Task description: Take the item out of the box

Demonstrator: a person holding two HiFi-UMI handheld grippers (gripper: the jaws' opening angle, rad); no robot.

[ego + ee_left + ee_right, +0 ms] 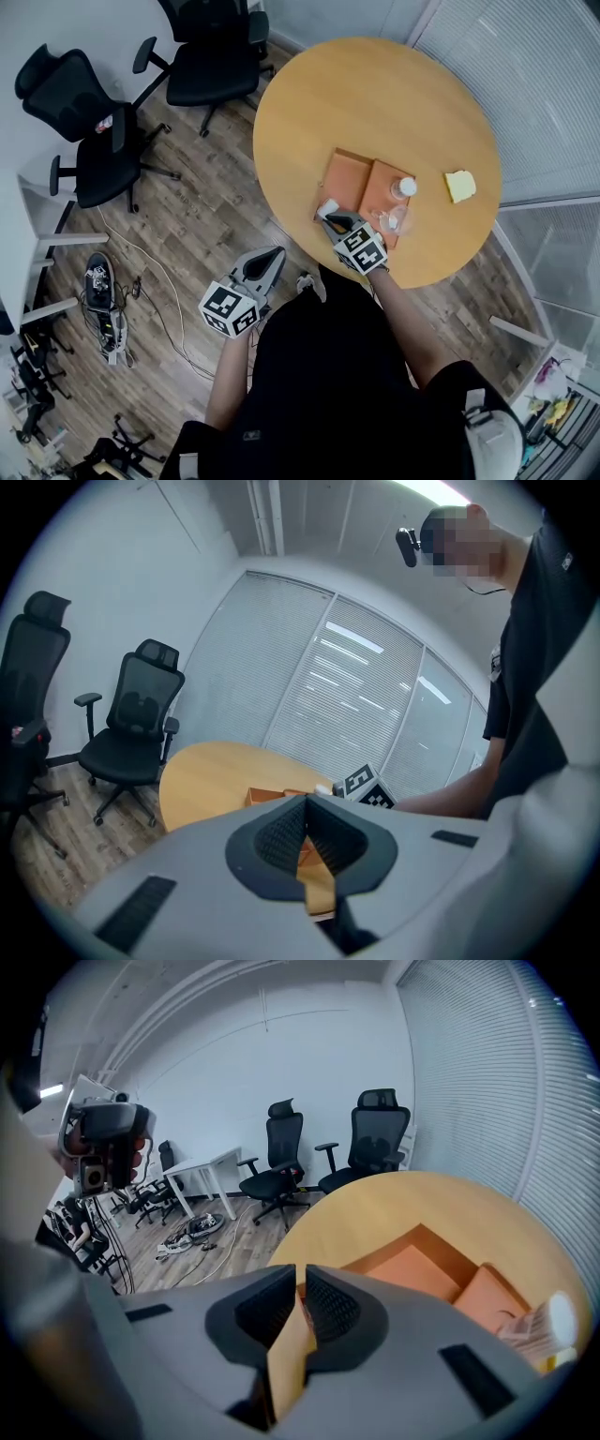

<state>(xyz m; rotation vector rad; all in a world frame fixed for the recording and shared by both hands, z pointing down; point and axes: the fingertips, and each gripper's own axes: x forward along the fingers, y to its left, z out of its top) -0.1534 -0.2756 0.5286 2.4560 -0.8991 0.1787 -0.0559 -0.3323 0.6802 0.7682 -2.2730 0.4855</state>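
While the left gripper [306,803] hangs clenched off the table [375,94], the right gripper [301,1277] hovers clenched, empty, at the box [349,178].

I am looking down on the desk [375,103], where the open box [349,178] is lying close to the near edge. A bottle [403,187] is sitting in its right half, and a block [459,185] is resting on the desk just right of the box. The right tongs [330,217] are hanging over the box's near left corner. The left tongs [272,255] are hanging off the desk, over the floor [187,216], with 2 chairs [211,56] standing beyond them.
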